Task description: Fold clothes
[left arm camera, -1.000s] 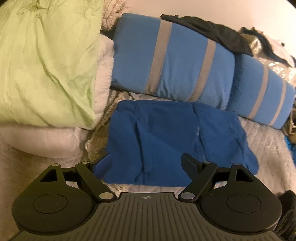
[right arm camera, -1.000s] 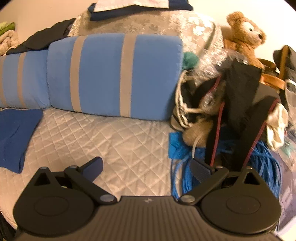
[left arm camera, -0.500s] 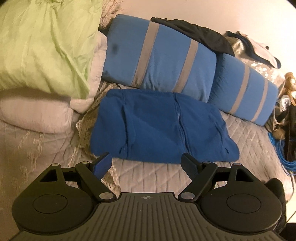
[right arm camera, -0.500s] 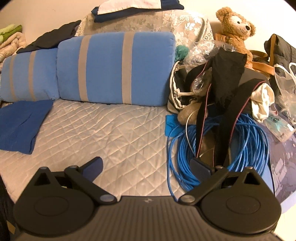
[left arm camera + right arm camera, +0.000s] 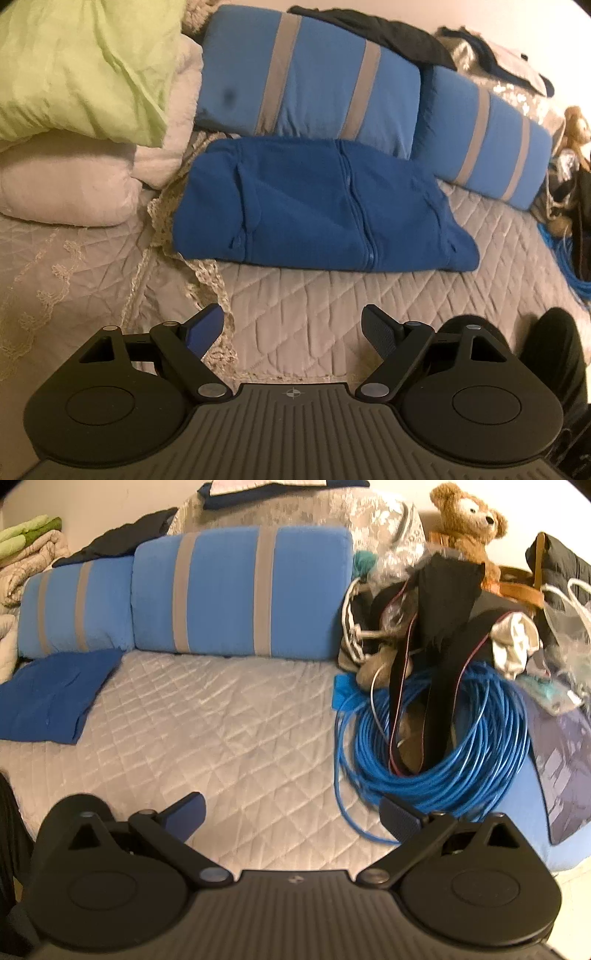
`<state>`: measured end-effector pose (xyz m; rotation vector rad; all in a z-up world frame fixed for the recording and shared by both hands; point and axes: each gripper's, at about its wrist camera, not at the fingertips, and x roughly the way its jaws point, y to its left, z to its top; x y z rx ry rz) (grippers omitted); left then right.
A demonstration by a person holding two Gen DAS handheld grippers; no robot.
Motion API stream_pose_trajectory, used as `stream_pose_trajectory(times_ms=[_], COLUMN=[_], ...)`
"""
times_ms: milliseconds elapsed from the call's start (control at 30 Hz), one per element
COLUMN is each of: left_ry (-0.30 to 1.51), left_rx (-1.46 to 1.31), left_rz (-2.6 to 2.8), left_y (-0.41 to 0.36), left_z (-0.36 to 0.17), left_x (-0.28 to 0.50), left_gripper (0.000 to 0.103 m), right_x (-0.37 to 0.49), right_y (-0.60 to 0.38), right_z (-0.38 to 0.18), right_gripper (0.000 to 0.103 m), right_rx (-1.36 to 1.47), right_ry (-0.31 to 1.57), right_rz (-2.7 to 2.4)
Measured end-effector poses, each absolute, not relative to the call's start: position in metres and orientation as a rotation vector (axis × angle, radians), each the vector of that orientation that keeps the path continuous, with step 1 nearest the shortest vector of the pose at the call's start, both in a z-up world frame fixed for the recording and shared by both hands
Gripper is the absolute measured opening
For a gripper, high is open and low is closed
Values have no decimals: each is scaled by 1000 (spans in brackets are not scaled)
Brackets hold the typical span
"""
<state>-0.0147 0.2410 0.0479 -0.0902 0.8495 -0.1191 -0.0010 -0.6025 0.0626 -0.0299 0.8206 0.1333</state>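
Left gripper (image 5: 293, 328) and right gripper (image 5: 291, 814) hover above the quilted bed (image 5: 229, 738), jaws spread wide, holding nothing. Folded blue garment (image 5: 317, 210), possibly a zip fleece, lies against 2 striped pillows (image 5: 310, 77). Blue cable coil (image 5: 436, 746) and bags crowd the right.

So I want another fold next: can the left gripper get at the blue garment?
Probably yes: the left gripper has open jaws, and only bare quilt lies before the blue garment.
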Motion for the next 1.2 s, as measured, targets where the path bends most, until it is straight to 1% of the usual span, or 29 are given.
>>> stream_pose_trajectory(times_ms=[400, 800, 1200], left_ry=[851, 876, 879], left_rx=[-9, -58, -34], left_rz=[-123, -121, -128], left_y=[205, 190, 172], left_z=[24, -5, -29], left_x=[0, 25, 53], left_gripper=[82, 82, 82], right_x=[2, 32, 55], right_y=[-583, -552, -527], right_z=[25, -10, -39], right_gripper=[103, 103, 103], right_rx=[8, 33, 5], right_ry=[838, 874, 904], right_rz=[167, 192, 197])
